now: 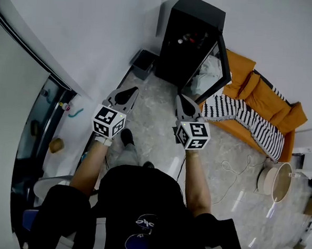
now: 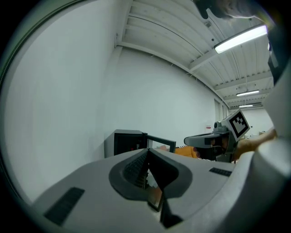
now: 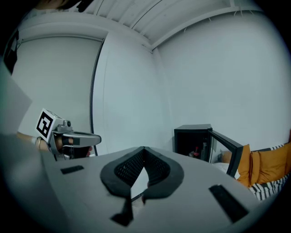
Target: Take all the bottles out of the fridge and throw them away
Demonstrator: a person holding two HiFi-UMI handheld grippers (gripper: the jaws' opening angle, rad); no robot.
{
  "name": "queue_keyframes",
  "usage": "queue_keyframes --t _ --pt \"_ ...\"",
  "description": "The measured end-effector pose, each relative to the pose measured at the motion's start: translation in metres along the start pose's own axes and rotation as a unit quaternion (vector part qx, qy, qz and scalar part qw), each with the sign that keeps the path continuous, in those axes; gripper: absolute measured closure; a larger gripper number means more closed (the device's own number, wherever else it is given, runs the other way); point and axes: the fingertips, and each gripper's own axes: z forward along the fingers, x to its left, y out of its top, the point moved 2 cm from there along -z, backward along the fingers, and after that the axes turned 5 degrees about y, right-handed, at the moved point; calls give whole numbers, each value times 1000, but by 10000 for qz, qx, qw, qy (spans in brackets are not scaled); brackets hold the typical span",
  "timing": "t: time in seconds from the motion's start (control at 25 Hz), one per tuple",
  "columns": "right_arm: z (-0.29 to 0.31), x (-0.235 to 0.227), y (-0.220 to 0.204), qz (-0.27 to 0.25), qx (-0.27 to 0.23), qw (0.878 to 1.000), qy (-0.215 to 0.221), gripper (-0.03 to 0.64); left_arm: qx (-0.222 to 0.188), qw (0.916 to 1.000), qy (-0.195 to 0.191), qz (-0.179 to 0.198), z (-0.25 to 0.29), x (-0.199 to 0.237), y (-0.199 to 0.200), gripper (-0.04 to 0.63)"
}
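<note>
Closest in, the person holds both tools out level in front of the body. The left gripper has its jaws together with nothing between them, and its own view confirms this. The right gripper is likewise fully closed and empty.

Beyond them lies bare stone-look floor. A loose cable curls across it at about 3 o'clock from the person. Farther off, at about 11 o'clock, a dark box that may be a bin sits against the wall.

The fridge stands farthest away at 12 o'clock, well apart from both grippers. Its glass door swings out toward the orange sofa at 2 o'clock. The bottles are inside on a shelf, seen as small dark and red shapes from the right gripper view. None has been taken out yet.

The risks I judge from here:
- The door stands in the right gripper's path, so a wide reach could strike the glass.
- The bottles stand close together, so jaws opened late or pushed in crooked could topple one.
- A step to the right could catch the cable.
</note>
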Motion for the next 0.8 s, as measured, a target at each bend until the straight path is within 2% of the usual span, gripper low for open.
queue_keyframes --t 0.36,0.8 --pt "106 -21 15 17 70 9998 -198 614 10 9996 -269 48 65 91 13 588" --pt "205 -12 18 94 292 9990 -314 614 73 9988 -471 -77 95 184 8 589"
